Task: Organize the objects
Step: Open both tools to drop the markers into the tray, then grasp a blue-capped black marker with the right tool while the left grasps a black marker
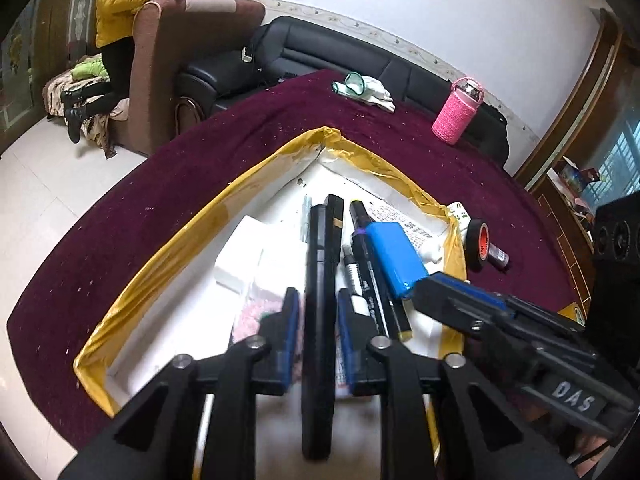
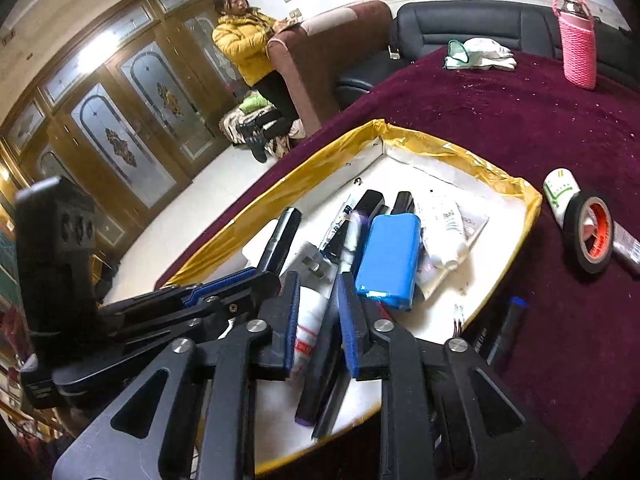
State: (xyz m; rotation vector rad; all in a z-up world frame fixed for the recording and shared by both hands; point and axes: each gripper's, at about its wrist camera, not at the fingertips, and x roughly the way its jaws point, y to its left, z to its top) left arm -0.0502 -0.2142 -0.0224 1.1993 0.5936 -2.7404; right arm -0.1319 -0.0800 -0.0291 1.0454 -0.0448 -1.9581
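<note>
The left hand-held gripper (image 1: 318, 312) hung over the tray (image 1: 240, 196), a shallow white tray rimmed in yellow tape that sat on the maroon surface (image 1: 224, 136). A long black pen (image 1: 318, 280) ran lengthwise between its 2 blue-padded fingers (image 1: 290, 308); narrow gaps showed on both sides of the barrel, so I cannot tell whether the pads were actually pinching it. The right hand-held gripper (image 2: 318, 304) was spread, its blue pads apart above the near end of the tray, with a white tube (image 2: 310, 320) and dark marker barrels (image 2: 324, 368) lying loose beneath the opening. Inside the tray lay a blue rectangular battery pack (image 2: 390, 258), several black markers (image 1: 362, 240), a clear-barrelled pen (image 1: 306, 208), a white plug adapter (image 2: 312, 264), white blocks (image 1: 240, 256) and printed paper packets (image 1: 404, 220), crowded together and overlapping. Outside the tray on the surface, just beside its right rim, a roll of black tape with an orange core (image 2: 596, 232) stood on edge, touching a small white bottle (image 2: 560, 192). A dark pen with a blue cap (image 2: 504, 332) lay near the tray's near corner. Far across the surface stood a pink knitted bottle (image 2: 578, 52), and well apart from it lay white gloves (image 2: 486, 54).
</note>
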